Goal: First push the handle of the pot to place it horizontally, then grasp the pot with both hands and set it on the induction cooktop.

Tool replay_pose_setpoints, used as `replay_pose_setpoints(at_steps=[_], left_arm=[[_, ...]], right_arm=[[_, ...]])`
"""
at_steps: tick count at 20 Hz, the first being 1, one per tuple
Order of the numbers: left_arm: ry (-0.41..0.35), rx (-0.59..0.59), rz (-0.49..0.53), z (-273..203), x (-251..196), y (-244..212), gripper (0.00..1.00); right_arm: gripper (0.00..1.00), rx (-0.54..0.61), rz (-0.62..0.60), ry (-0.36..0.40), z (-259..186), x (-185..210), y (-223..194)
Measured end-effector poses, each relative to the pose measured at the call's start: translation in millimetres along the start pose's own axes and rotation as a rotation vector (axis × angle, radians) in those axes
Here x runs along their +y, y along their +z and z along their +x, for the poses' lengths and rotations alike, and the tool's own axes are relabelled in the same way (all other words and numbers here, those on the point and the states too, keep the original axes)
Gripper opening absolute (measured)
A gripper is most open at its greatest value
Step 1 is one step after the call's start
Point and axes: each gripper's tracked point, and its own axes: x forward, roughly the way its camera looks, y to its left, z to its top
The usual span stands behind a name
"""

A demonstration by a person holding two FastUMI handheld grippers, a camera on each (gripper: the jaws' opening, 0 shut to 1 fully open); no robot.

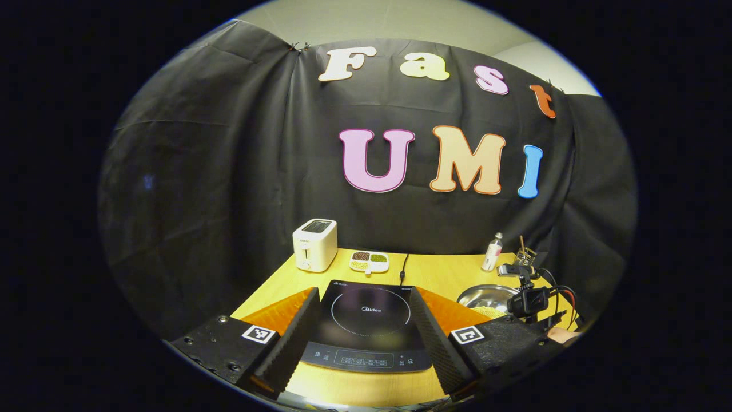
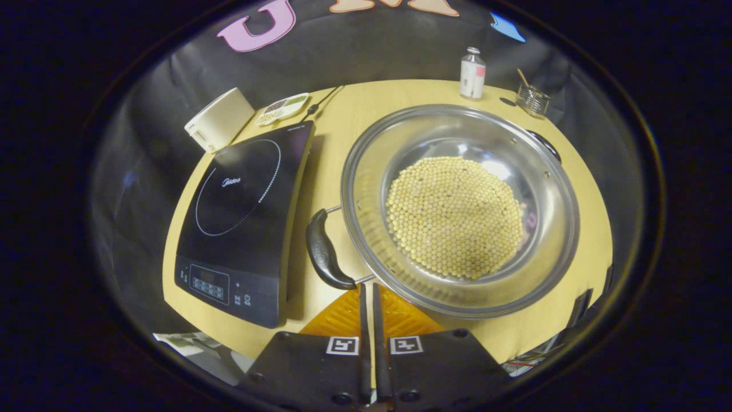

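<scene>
Pot (image 2: 457,209), full of loose beans (image 2: 454,217), sits right of the induction cooktop (image 2: 237,212); could slop beans or skid if right gripper (image 2: 369,292), fingers closed on nothing just below the near handle (image 2: 325,252), shoves too hard. Left gripper (image 1: 366,326) wide open, hovering over the cooktop. Right gripper view gives beans and both handles; left gripper view only pot rim plus toaster (image 1: 314,244).

Left hand-held gripper (image 1: 366,337) ribbed fingers, square markers, screws, right hand-held gripper (image 2: 369,297) likewise
</scene>
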Motion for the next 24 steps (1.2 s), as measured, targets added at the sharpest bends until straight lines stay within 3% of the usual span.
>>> replay_pose_setpoints(at_steps=[1, 3, 4, 5, 8, 10, 12, 14, 15, 18, 19, 22, 23, 24], left_arm=[[0.005, 0.000, 0.001, -1, 2, 0, 0.96], [0.014, 0.006, 0.002, -2, 4, -3, 0.96], [0.018, 0.010, 0.000, -4, 6, -4, 0.96], [0.021, 0.014, -0.002, -5, 7, -6, 0.96], [0.032, 0.024, -0.007, -9, 12, -10, 0.92], [0.039, 0.035, -0.014, -9, 14, -15, 0.96], [0.041, 0.045, -0.023, -10, 13, -18, 0.92], [0.042, 0.056, -0.025, -10, 13, -21, 0.95], [0.042, 0.056, -0.024, -10, 13, -20, 0.95], [0.041, 0.052, -0.008, -11, 13, -18, 0.95], [0.042, 0.052, -0.001, -11, 14, -17, 0.91], [0.037, 0.048, 0.007, -12, 13, -15, 0.95], [0.033, 0.049, 0.007, -11, 12, -15, 0.91], [0.028, 0.050, 0.008, -11, 11, -15, 0.91]], right_arm=[[0.06, -0.002, 0.003, -0.001, 2, 4, 2], [0.00, -0.014, 0.013, -0.006, 8, 9, 12], [0.04, -0.017, 0.027, -0.005, 9, 12, 16], [0.00, -0.020, 0.042, -0.005, 12, 15, 21], [0.03, -0.026, 0.077, -0.010, 18, 22, 32], [0.04, -0.028, 0.086, -0.017, 21, 26, 40], [0.04, -0.028, 0.093, -0.018, 23, 29, 45], [0.04, -0.030, 0.105, -0.016, 26, 33, 51], [0.12, -0.032, 0.111, -0.015, 28, 34, 55], [0.12, -0.031, 0.121, -0.013, 31, 36, 62], [0.12, -0.029, 0.125, -0.012, 32, 36, 63], [0.12, -0.029, 0.107, -0.012, 31, 37, 63], [0.12, -0.028, 0.096, -0.013, 30, 36, 63], [0.00, -0.036, 0.087, -0.014, 26, 34, 64]])
